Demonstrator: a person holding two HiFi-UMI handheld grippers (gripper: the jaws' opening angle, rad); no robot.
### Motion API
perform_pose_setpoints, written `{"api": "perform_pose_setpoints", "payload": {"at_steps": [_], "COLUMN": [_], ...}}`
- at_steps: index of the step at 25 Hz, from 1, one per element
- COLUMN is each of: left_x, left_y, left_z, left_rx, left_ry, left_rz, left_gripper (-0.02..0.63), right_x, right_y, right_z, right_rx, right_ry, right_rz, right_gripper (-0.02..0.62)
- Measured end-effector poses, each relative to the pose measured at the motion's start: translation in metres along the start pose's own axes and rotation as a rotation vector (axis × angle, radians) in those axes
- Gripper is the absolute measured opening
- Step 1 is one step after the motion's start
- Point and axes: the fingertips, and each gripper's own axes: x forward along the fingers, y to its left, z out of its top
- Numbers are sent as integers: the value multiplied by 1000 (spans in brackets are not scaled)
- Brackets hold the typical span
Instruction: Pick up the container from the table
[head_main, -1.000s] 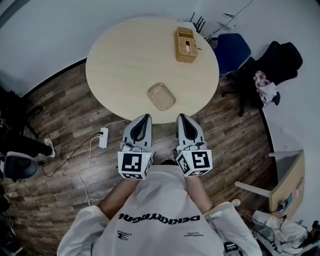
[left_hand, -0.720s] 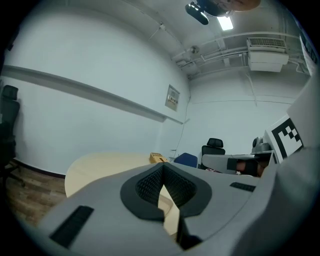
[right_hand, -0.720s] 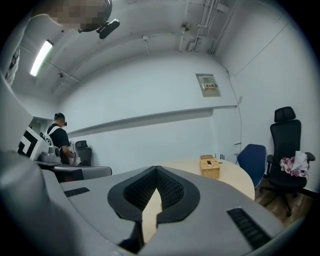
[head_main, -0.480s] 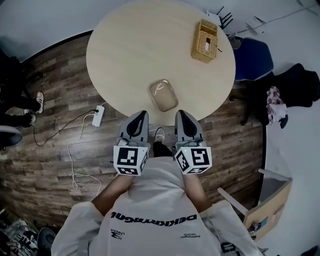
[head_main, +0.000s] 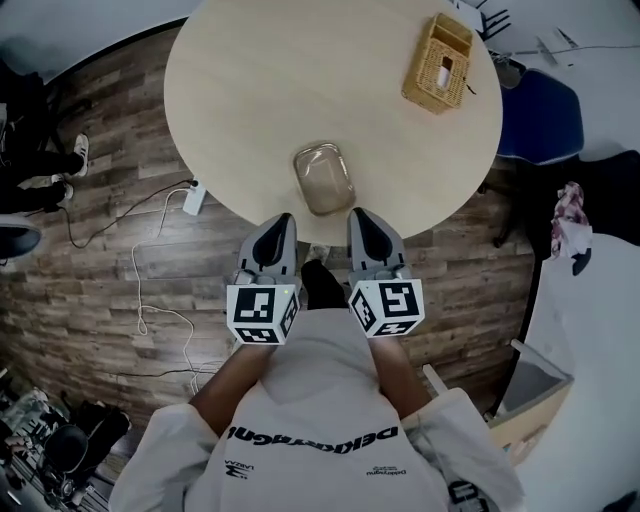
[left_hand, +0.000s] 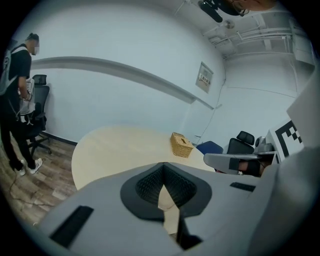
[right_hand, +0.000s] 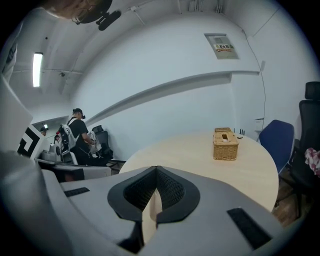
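Head view: I count one clear, shallow container (head_main: 324, 178), one wicker box (head_main: 438, 64) and my two claws. The container lies near the table's (head_main: 270, 80) edge closest to me, just ahead of both claw tips and between their lines, touched by neither. The wicker box stands well apart from it, at the far right of the tabletop.

My left gripper (head_main: 281, 222) has its jaws together with nothing between them; my right gripper (head_main: 361, 216) is closed and empty as well. They are held side by side over the floor, just short of the table edge.

Only the head view shows the container; both gripper views look over it to the wicker box. The gripper views alone show one person (left_hand: 17, 100) standing by an office chair at the pale wall, and a small wall plaque (right_hand: 220, 46).

The table is round, pale wood-coloured. It stands on a dark plank floor (head_main: 100, 270), where a white power strip (head_main: 193, 198) lies with its cable. One blue chair (head_main: 540, 115) stands by the table's right.
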Motion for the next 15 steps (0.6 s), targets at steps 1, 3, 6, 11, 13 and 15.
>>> {"api": "perform_pose_setpoints", "payload": {"at_steps": [1,3,6,11,13,15], "left_x": [4,12,25,44,53,62], "left_y": [0,1,3,9,12,16], "left_z": [-6,-17,-31,-53,-59,-65], "left_rx": [-8,-33,-58,-107,-134,-159], "left_ry": [13,35,59,101,112,122], "left_rz": [6,22,46,75,80,90], "left_gripper": [12,12,12,12,14,15], "right_x": [4,13,24,44,52,59], "right_y": [-2,-8,-19,-34,-37,-41], "right_z": [-5,-15,-27,-46,-53,-59], "right_rx": [-2,-7,-6,-2,7,4], "right_ry": [17,51,86,142,161,175], "right_rz": [9,23,27,30,45,50], "right_gripper": [32,32,32,32,38,46]}}
